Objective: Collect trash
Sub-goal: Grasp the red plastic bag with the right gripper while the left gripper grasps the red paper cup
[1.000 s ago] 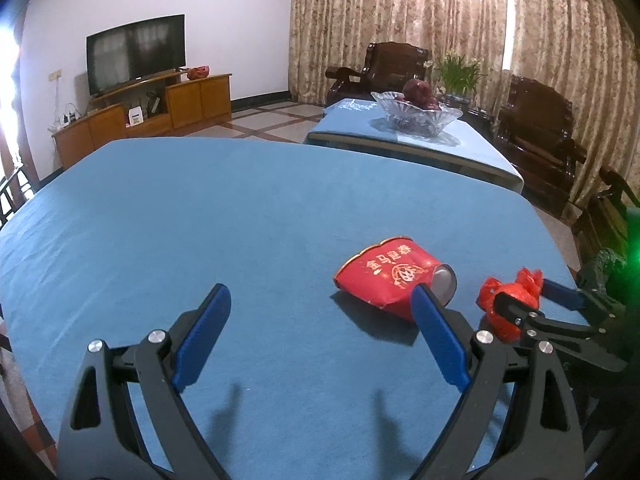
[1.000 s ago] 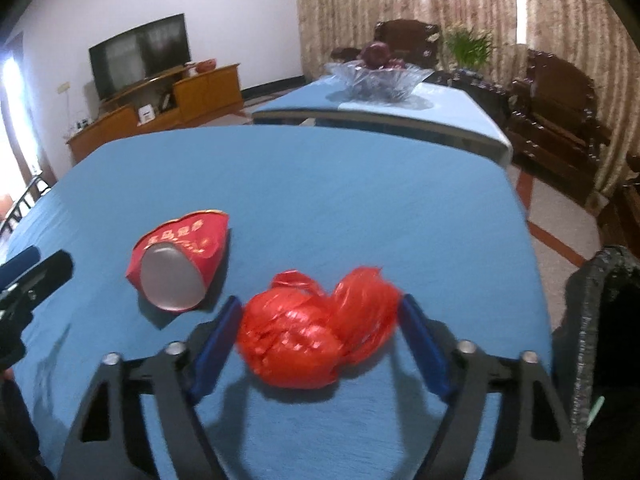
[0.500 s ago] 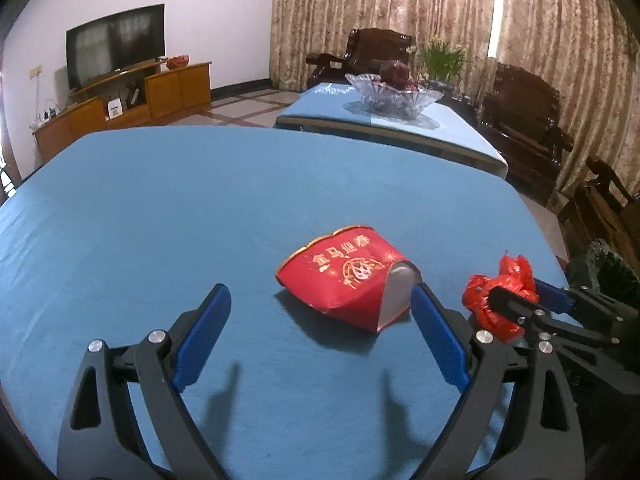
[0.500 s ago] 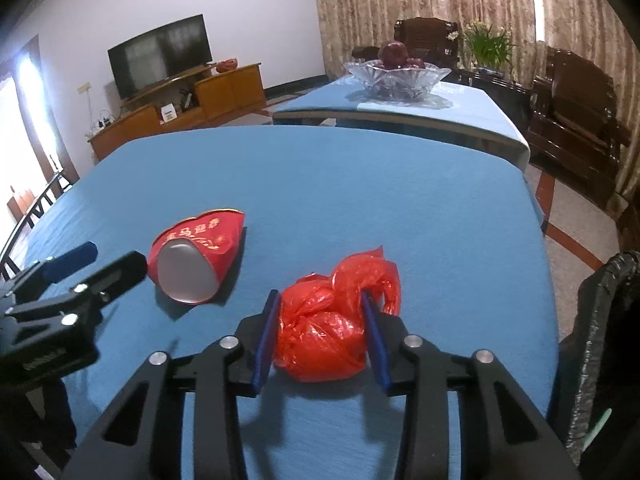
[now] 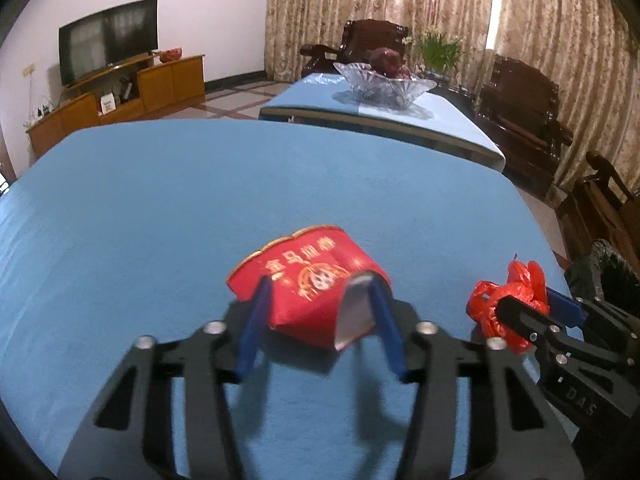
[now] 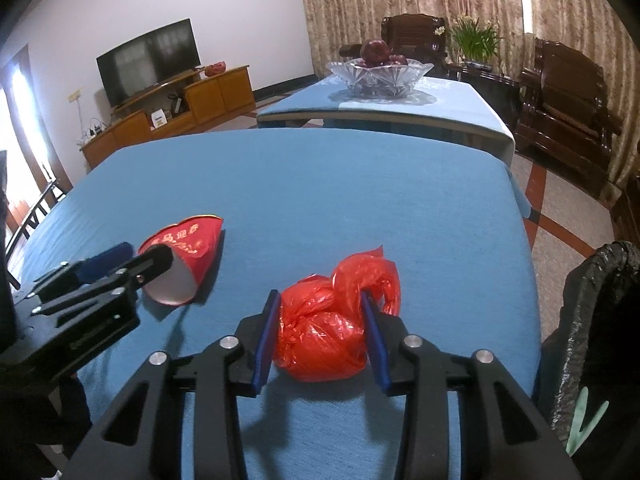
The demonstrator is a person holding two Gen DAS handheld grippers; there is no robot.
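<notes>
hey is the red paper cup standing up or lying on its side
On its side. The cup lies on the blue table, its round white mouth facing sideways. The left gripper is closing around it.

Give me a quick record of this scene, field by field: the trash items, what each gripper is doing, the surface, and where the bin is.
surface: table with blue cloth
trash 1: crushed red paper cup, lying on its side
trash 2: knotted red plastic bag
left gripper: closing, fingers on either side of the cup and touching it
right gripper: fingers pressed into both sides of the bag
bin: black-lined trash bin off the table's right edge
background: glass fruit bowl on a second table
</notes>
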